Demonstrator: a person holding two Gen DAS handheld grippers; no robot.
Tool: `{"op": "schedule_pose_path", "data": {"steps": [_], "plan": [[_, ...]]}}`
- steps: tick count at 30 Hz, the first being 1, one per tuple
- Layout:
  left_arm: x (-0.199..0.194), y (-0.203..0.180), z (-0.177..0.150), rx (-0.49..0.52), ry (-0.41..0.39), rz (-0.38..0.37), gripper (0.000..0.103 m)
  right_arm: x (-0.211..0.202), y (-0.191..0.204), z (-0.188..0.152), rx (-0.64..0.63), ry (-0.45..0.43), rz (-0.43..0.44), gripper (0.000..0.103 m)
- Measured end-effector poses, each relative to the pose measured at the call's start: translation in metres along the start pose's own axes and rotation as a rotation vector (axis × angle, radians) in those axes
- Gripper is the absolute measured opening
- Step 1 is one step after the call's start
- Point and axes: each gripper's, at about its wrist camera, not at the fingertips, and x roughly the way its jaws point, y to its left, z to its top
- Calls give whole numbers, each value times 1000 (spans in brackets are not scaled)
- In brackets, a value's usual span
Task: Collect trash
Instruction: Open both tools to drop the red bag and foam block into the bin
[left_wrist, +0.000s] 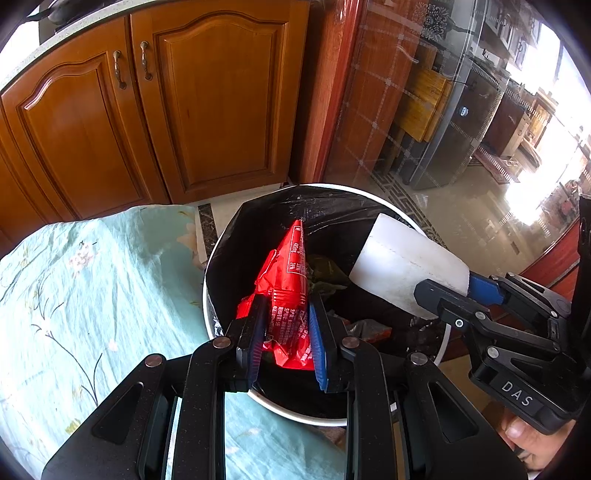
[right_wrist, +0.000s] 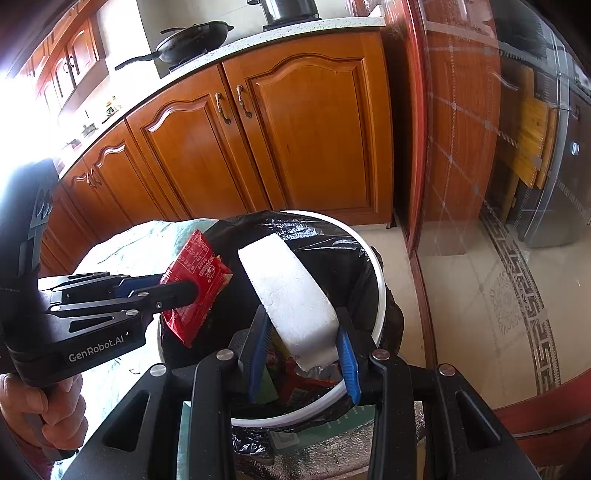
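My left gripper (left_wrist: 287, 314) is shut on a red snack wrapper (left_wrist: 290, 280) and holds it over the open trash bin (left_wrist: 332, 419), a white-rimmed bin lined with a black bag. My right gripper (right_wrist: 301, 334) is shut on a white foam block (right_wrist: 291, 291) and holds it over the same bin (right_wrist: 380, 295). The right gripper (left_wrist: 461, 299) with the foam block (left_wrist: 406, 264) shows at the right of the left wrist view. The left gripper (right_wrist: 192, 282) with the wrapper (right_wrist: 195, 280) shows at the left of the right wrist view. Other trash lies in the bin's bottom.
A pale green floral cloth (left_wrist: 92, 295) covers a surface left of the bin. Wooden kitchen cabinets (left_wrist: 203, 103) stand behind. A glass partition (left_wrist: 424, 110) and tiled floor (right_wrist: 461, 295) lie to the right. A wok (right_wrist: 195, 37) sits on the counter.
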Motion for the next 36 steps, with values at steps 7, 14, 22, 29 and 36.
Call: {"op": "schedule_pose_path", "data": {"steps": [7, 14, 22, 29, 36], "plan": [[1, 0, -1, 3, 6, 4, 22, 0, 1, 2, -5, -2, -7, 35], [0, 0, -1, 4, 7, 6, 23, 0, 1, 2, -4, 0, -9, 35], [-1, -3, 0, 14, 11, 8, 36, -1, 0, 5, 1, -1, -6, 39], [-9, -5, -2, 19, -5, 13, 45, -6, -1, 4, 23, -18, 15, 41], [-17, 1, -9, 6, -13, 22, 46, -10, 2, 4, 31, -22, 26, 44]]}}
